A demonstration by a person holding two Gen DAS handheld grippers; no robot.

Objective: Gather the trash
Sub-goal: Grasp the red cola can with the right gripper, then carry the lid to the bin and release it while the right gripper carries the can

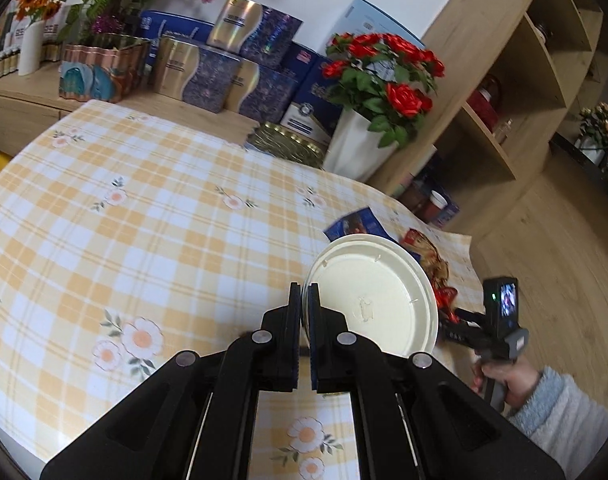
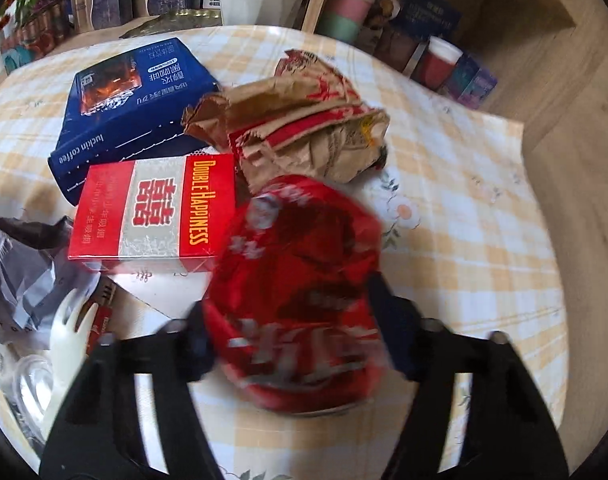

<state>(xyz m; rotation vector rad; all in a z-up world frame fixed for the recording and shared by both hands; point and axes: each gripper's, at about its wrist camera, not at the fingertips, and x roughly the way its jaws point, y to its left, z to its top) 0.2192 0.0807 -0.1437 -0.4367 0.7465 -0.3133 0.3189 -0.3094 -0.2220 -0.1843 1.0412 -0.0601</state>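
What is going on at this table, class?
A person is clearing rubbish off a checked tablecloth with tongs in each hand. The left tongs are shut on the rim of a white plate, held on edge. The right tongs straddle a crumpled red can, apparently gripping it. A red cigarette pack, blue coffee box and crumpled paper bag still lie on the table.

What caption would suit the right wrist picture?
Right gripper closes around a crushed red can on the checked tablecloth, beside a red cigarette pack.
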